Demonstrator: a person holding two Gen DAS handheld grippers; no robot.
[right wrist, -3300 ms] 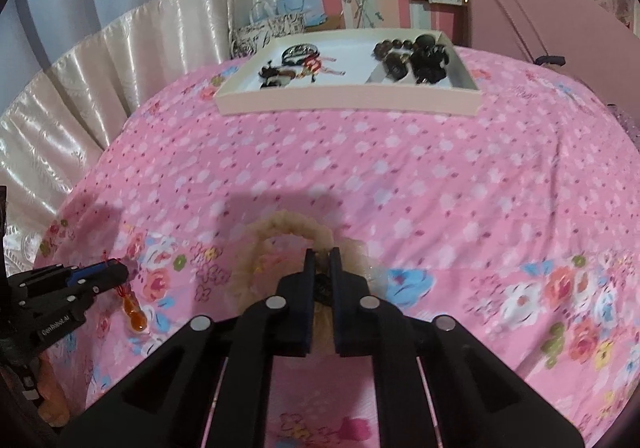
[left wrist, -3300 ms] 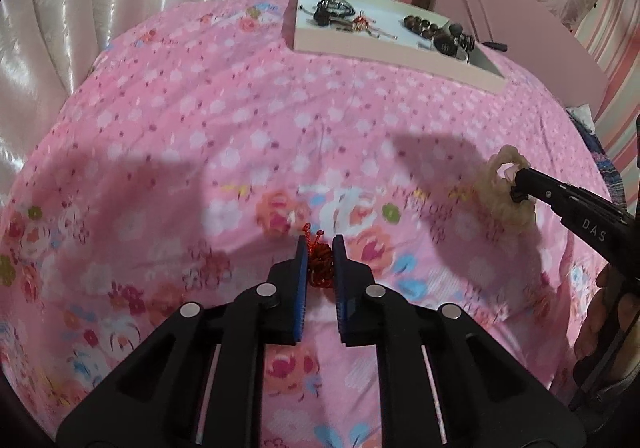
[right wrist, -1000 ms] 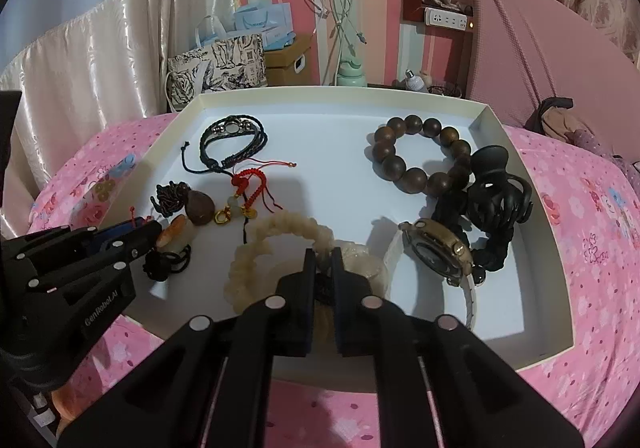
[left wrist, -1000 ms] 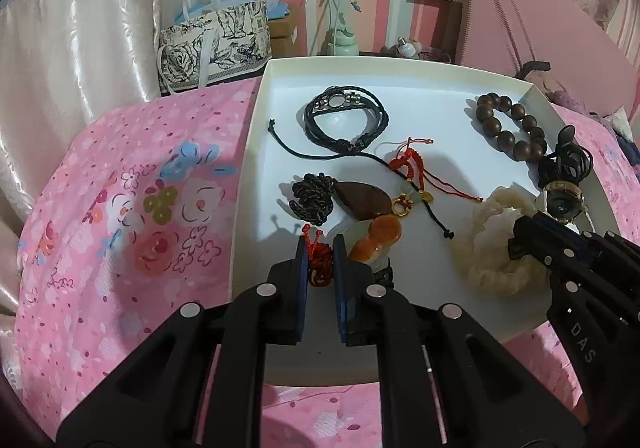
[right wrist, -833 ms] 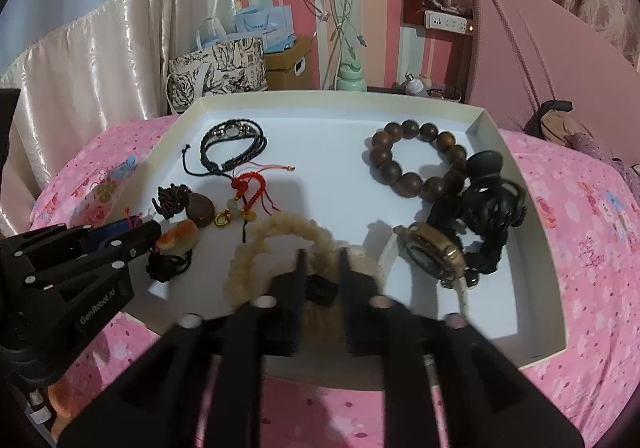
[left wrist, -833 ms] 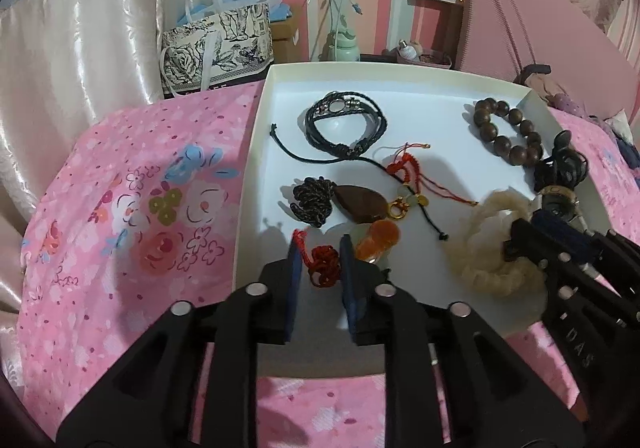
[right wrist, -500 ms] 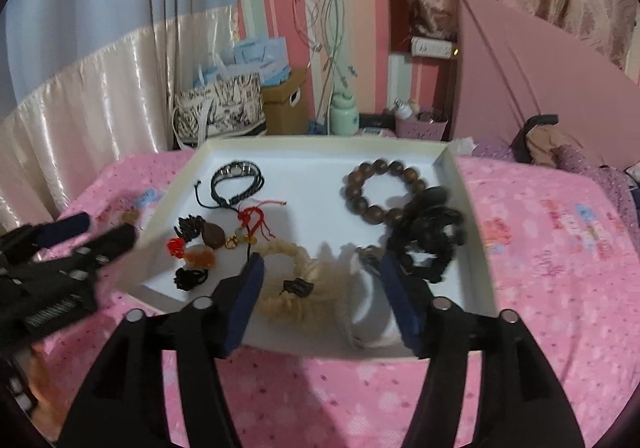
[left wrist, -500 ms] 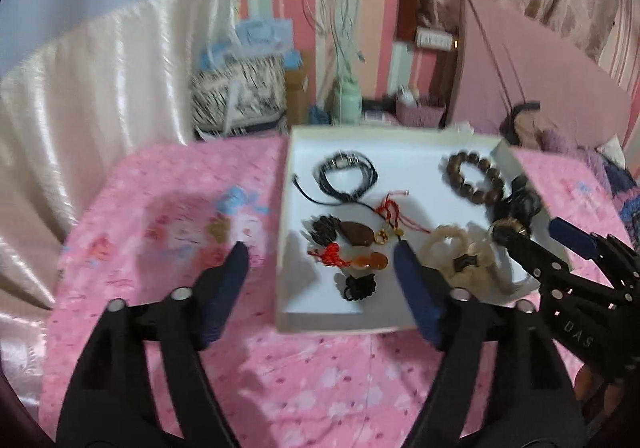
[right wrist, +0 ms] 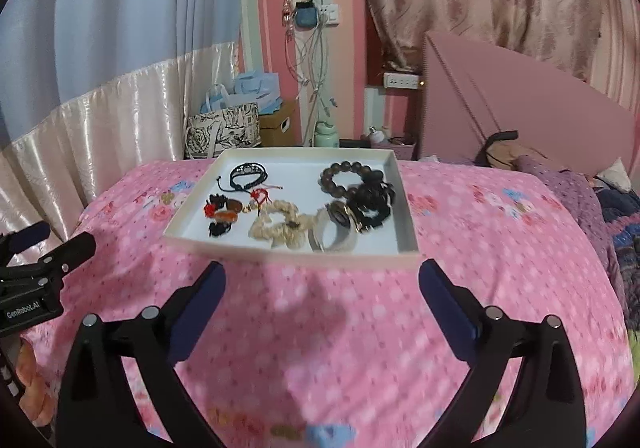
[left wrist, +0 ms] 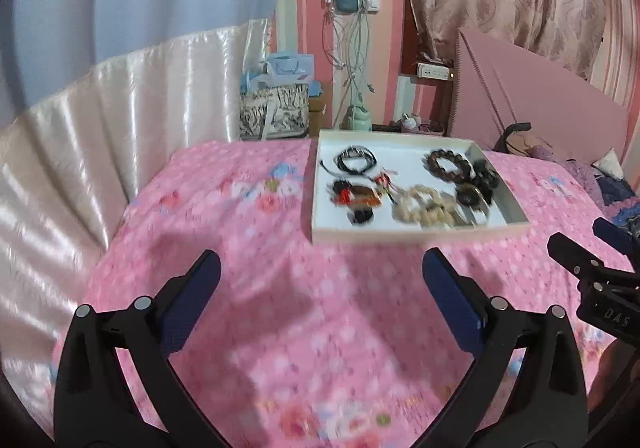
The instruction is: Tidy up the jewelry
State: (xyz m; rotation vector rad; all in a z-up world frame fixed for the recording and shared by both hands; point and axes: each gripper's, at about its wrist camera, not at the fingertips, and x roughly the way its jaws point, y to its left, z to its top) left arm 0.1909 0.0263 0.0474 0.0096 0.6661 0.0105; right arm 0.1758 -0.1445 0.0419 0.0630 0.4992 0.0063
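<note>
A white tray (left wrist: 416, 234) (right wrist: 288, 250) sits at the far end of the pink bed and holds several pieces of jewelry. In it lie a cream bead bracelet (left wrist: 422, 203) (right wrist: 280, 226), an orange pendant on a red cord (left wrist: 356, 197) (right wrist: 224, 213), a dark bead bracelet (left wrist: 448, 165) (right wrist: 344, 173), a black cord bracelet (left wrist: 354, 159) (right wrist: 248, 171) and a watch (right wrist: 344, 215). My left gripper (left wrist: 320, 284) is open and empty, well back from the tray. My right gripper (right wrist: 322, 284) is open and empty, just short of the tray's near wall.
The pink floral bedspread (left wrist: 300, 328) (right wrist: 480, 288) fills the foreground. A cream satin curtain (left wrist: 100, 127) hangs along the left. A patterned bag (right wrist: 224, 133) and a cardboard box (right wrist: 280, 123) stand behind the tray. A pink board (right wrist: 520, 107) leans at the right.
Both grippers carried their pieces to the tray, opened and let go: the red-cord pendant and the cream bracelet now lie in it. Both grippers have since pulled back, jaws wide open.
</note>
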